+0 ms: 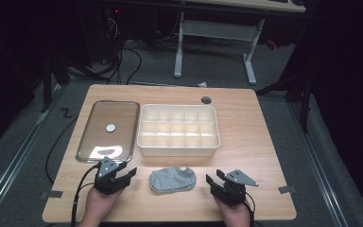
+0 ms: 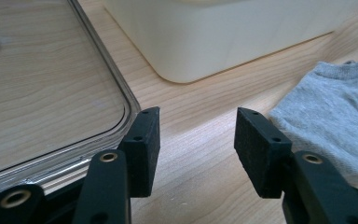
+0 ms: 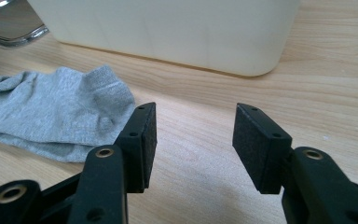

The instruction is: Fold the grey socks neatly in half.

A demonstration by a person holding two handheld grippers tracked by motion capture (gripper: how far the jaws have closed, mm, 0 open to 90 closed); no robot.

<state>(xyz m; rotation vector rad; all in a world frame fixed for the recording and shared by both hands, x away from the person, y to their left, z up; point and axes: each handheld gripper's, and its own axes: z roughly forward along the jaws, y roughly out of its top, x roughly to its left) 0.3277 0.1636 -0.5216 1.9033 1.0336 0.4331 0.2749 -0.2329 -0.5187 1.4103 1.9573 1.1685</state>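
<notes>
The grey sock point(image 1: 173, 179) lies flat on the wooden table point(image 1: 255, 142) near your edge, between your two grippers and touching neither; bare wood shows on both its sides, a narrow strip toward your left gripper point(image 1: 124, 176) and a slightly wider one toward your right gripper point(image 1: 215, 181); just beyond the sock stands the cream compartment box point(image 1: 178, 150), its front wall close to the sock's far edge but apart from it. To the left of the box lies the clear lid point(image 1: 107, 130), flat on the table, with a small white disc point(image 1: 110, 127) on it; your left gripper sits right at the lid's near corner, and in the left gripper view the lid's rim point(image 2: 126, 100) runs just beside one black pad. On your right the table is open wood out to its edge; your left gripper's jaws stand wide apart over bare wood, holding nothing; your right gripper's jaws are likewise spread wide and hold nothing, the sock point(image 3: 56, 109) just beside one pad.
</notes>
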